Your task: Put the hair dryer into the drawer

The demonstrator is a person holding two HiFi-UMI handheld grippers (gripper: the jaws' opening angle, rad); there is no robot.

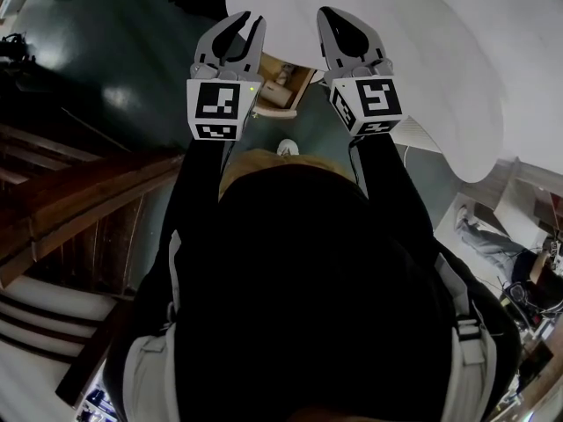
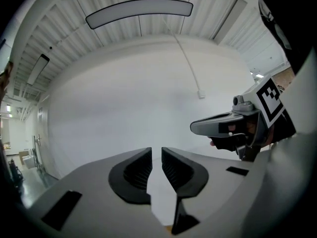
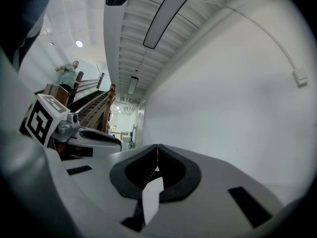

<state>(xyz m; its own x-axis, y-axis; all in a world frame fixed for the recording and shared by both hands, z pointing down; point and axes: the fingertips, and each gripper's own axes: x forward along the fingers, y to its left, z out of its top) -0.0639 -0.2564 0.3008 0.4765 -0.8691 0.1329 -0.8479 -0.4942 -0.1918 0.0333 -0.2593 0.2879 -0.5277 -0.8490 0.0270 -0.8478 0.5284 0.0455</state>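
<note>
Holding both up side by side, level, facing a plain white wall. Showing only a narrow slit between the jaws of the grey two-jaw left gripper, nothing in it. Pressing the jaw tips of the matching right gripper together, empty. Cannot place the hair dryer from any view. Glimpsing, far below between the two, a light wooden open box, contents unclear.
</note>
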